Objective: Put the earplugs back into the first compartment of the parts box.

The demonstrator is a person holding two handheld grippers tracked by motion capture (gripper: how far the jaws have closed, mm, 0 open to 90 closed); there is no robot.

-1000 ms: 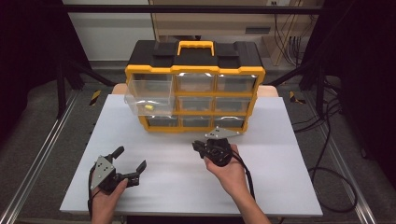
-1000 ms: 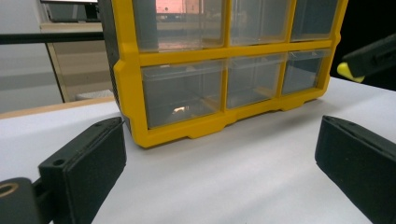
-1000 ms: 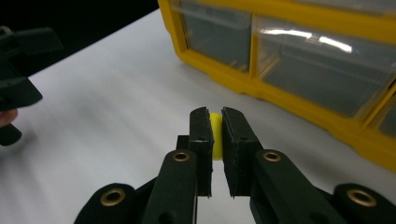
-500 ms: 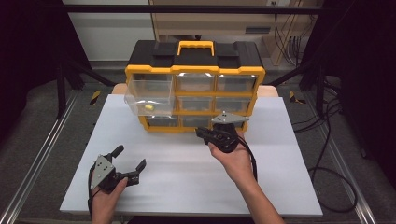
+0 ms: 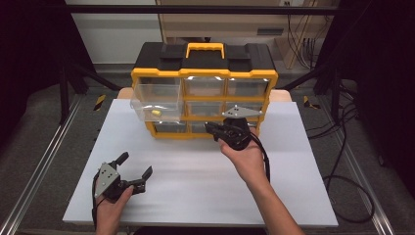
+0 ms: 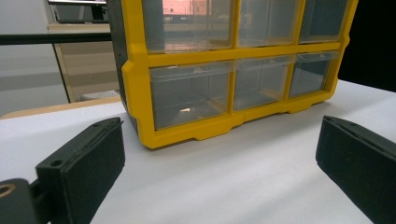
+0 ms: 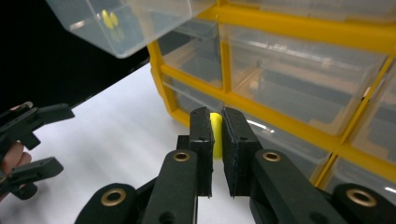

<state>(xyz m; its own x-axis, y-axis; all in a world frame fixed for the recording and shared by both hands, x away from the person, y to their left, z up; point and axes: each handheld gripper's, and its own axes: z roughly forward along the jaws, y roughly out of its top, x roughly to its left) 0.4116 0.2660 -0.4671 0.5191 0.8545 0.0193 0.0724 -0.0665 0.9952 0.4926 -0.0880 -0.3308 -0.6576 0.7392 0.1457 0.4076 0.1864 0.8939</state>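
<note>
At centre frame, the right gripper [image 7: 215, 122] clamps a small yellow piece [image 7: 215, 133], apparently bound for the pulled-out clear drawer [image 5: 155, 100] upper left; the left gripper [image 5: 131, 169] rests splayed, idle, lower left.

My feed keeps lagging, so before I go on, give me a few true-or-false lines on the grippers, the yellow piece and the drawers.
1. The right gripper is shut on a small yellow piece. True.
2. The left gripper is clamped on a drawer. False: its jaws stand open above the white table, holding nothing.
3. The top left drawer of the yellow organizer is pulled out. True.
4. That open drawer is empty. False: a yellow piece lies in it.
</note>
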